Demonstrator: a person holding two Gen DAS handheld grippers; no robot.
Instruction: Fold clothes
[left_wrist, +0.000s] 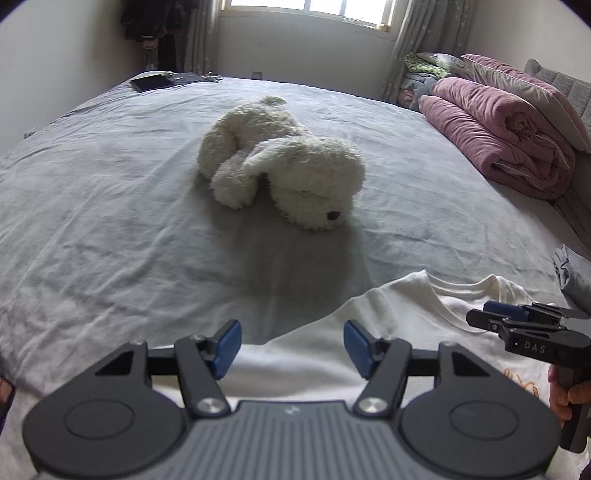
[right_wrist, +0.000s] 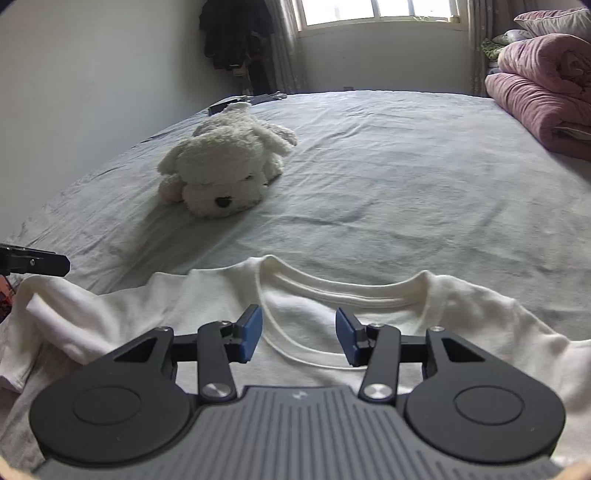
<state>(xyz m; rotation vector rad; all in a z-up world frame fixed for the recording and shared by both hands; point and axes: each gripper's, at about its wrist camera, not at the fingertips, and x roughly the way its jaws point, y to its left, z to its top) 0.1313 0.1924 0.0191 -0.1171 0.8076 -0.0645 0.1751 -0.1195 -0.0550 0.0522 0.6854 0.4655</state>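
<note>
A white T-shirt (right_wrist: 317, 299) lies on the grey bed sheet (right_wrist: 406, 177) at the near edge, collar toward the far side, one sleeve folded over at the left. In the left wrist view the white T-shirt (left_wrist: 399, 314) fills the lower right. My left gripper (left_wrist: 292, 349) hovers over the shirt's left shoulder edge, open, nothing between its blue pads. My right gripper (right_wrist: 299, 339) hangs above the collar, also open and holding nothing. The right gripper (left_wrist: 495, 317) shows from the side at the right in the left wrist view, held by a hand (left_wrist: 565, 398).
A white plush dog (left_wrist: 284, 166) lies mid-bed beyond the shirt. Folded pink quilts (left_wrist: 506, 122) are stacked along the right side. A grey folded cloth (left_wrist: 572, 273) sits at the right edge. A dark tablet (left_wrist: 151, 82) rests at the far left corner.
</note>
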